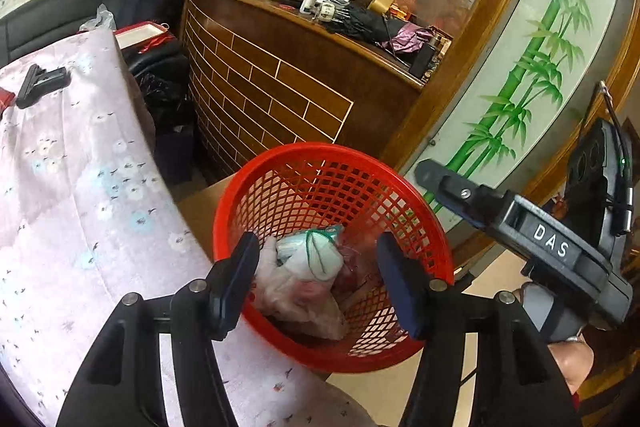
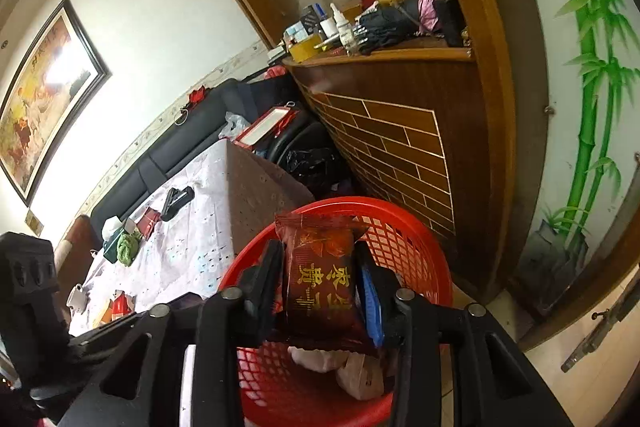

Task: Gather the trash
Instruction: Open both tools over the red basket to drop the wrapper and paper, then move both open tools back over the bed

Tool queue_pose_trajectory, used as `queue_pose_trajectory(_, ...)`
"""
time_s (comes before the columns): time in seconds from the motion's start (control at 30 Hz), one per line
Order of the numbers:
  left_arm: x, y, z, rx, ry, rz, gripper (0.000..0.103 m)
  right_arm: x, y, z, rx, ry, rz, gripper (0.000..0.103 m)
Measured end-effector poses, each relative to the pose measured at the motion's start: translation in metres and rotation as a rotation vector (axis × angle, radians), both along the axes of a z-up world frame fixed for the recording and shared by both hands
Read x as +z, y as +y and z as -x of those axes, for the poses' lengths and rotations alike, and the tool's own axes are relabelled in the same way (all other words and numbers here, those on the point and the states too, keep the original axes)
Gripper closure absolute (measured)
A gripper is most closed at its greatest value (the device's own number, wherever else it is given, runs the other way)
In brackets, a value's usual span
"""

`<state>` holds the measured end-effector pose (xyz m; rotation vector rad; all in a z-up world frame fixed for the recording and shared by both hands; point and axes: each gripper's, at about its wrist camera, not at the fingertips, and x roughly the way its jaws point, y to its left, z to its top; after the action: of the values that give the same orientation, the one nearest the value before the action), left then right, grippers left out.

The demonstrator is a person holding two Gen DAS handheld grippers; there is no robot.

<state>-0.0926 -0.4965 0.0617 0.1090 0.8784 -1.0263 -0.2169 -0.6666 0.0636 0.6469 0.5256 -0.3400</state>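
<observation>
A red mesh basket (image 1: 320,187) stands on the floor beside the cloth-covered table (image 1: 72,187). It holds crumpled plastic bags and a white-and-green wrapper (image 1: 312,259). My left gripper (image 1: 316,275) is open and empty, just above the basket's near rim. My right gripper (image 2: 320,279) is shut on a dark red snack packet (image 2: 320,275) with gold characters, held over the basket (image 2: 400,227). The right gripper also shows at the right of the left wrist view (image 1: 520,227).
On the table lie a black clip (image 2: 176,201), a green cloth (image 2: 128,247), a white cup (image 2: 78,297) and red wrappers (image 2: 120,303). A brown tiled cabinet (image 1: 272,99) with clutter on top stands behind the basket. A black sofa (image 2: 168,143) runs along the wall.
</observation>
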Motion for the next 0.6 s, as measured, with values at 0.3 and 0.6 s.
queue_pose_trajectory(0.3,0.021,0.076,0.002,0.092,-0.103,0.008,0.041,0.005,0.016,0.010,-0.037,-0.016,0.052,0.041)
queue_pose_trajectory(0.6,0.023,0.187,-0.005,0.244,-0.121,0.003,0.041,0.022,0.111,-0.019,0.083,0.038,0.220,0.027)
